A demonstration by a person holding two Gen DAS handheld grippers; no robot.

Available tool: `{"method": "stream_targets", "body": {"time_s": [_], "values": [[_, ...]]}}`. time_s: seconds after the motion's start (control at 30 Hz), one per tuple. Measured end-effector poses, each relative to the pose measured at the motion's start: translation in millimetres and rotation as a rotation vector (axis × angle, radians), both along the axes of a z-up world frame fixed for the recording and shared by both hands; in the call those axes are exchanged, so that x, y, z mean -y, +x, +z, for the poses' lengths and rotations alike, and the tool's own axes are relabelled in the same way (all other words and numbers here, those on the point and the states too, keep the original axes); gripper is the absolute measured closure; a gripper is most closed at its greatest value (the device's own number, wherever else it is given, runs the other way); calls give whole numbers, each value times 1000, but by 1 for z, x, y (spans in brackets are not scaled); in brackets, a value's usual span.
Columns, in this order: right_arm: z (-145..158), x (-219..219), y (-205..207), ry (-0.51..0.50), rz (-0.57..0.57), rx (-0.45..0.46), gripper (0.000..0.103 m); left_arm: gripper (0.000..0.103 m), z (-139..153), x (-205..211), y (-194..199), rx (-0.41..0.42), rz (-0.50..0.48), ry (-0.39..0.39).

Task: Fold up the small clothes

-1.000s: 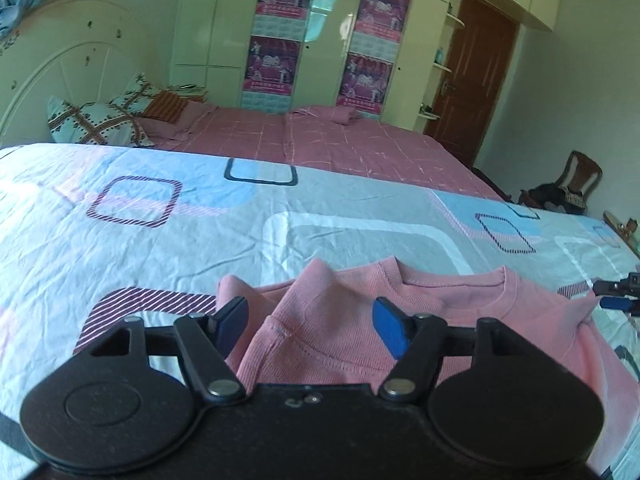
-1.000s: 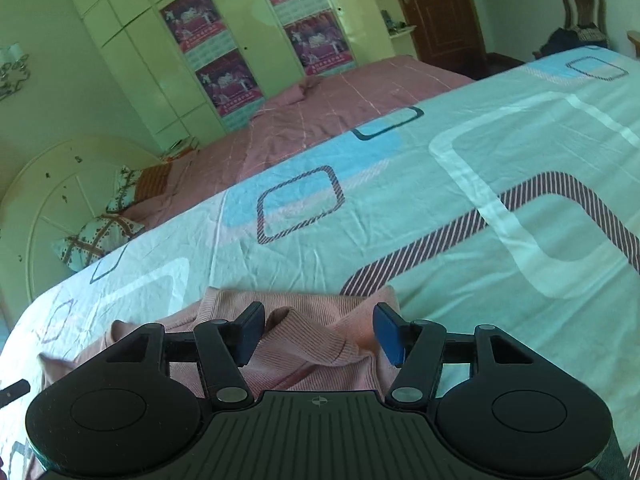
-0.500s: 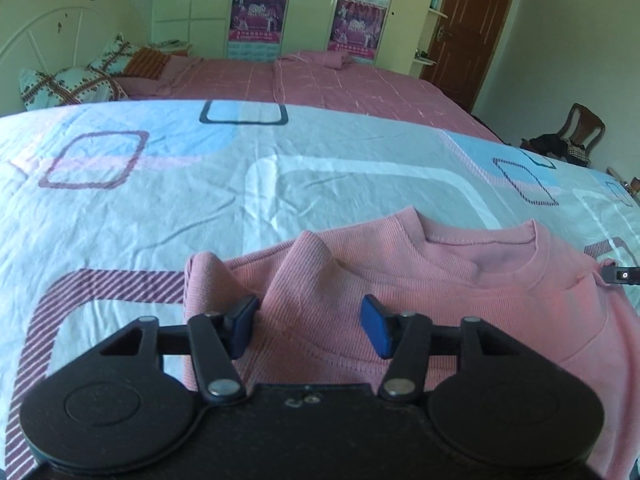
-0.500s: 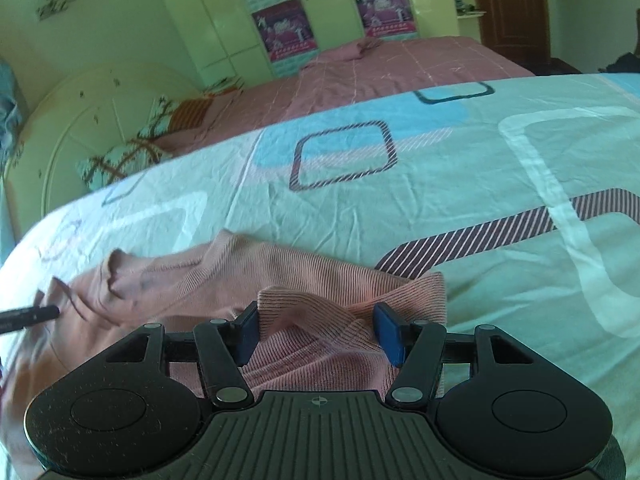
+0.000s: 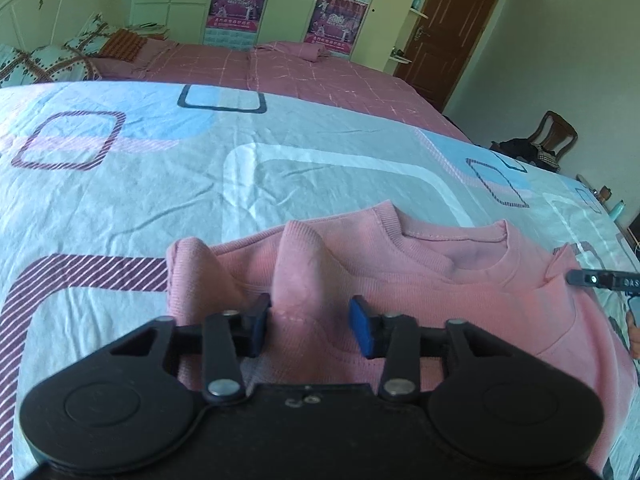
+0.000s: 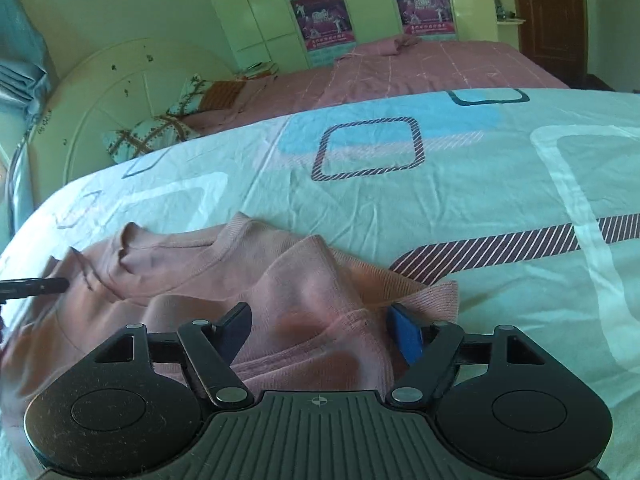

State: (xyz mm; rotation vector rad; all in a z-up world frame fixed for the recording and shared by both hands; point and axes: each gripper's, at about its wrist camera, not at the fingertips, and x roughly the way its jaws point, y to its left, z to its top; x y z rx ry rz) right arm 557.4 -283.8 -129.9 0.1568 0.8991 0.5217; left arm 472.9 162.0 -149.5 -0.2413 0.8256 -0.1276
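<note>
On the patterned bedspread (image 5: 168, 184) right in front of me lies the pink sweater (image 5: 440, 280), its neckline on the far side and its body running back under both tools, so its long axis runs toward and away from me while the shoulders spread left to right. My left tool (image 5: 306, 322) stands with its fingers apart, straddling a raised ridge of cloth near the sweater's left shoulder; the blue pads sit beside that ridge but I cannot see them pinching it. My right tool (image 6: 320, 330) is likewise spread wide, a bunched hump of the right shoulder and sleeve rising between its fingers, with the ribbed cuff (image 6: 436, 296) lying just beyond the right-hand finger. Each tool has its own side of the garment directly ahead of it, so neither needs to cross over; the other tool's tip shows at the edge of each view, level with the collar. I judge the coming move depends on closing on both ridges together and carrying them along the long axis. Uneven bunching on the right could skew the fold.
</note>
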Motion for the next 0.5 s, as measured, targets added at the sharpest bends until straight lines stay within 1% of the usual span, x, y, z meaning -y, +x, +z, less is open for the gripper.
{"method": "stream_targets", "body": {"time_s": [0.03,0.07,0.1,0.17,0.2,0.23,0.3,0.37,0.43,0.47,0.5], "values": [[-1,-1,1,-3,4,11,53,82,0,0,1,1,0,-7],[-2,-5,3,-20,18,9,73,84,1,1,1,7,1,-13],[-3,-10,3,-51,34,15,82,86,1,3,0,15,0,-4],[-3,-18,2,-102,70,37,87,88,4,11,-3,42,-6,42],[-2,-20,1,-119,80,47,94,89,6,14,-6,69,2,66],[1,-21,-1,-129,84,61,94,89,10,16,-10,104,24,81],[9,-16,-6,-122,50,121,95,90,23,10,-19,192,110,56],[22,1,-7,-58,-56,176,95,90,31,3,-22,246,201,48],[25,13,-4,-37,-164,200,96,90,28,-4,-17,232,258,50],[23,16,-2,-34,-193,193,96,90,24,-5,-13,209,273,44],[19,15,1,-34,-203,173,96,90,20,-3,-10,196,282,56]]}}
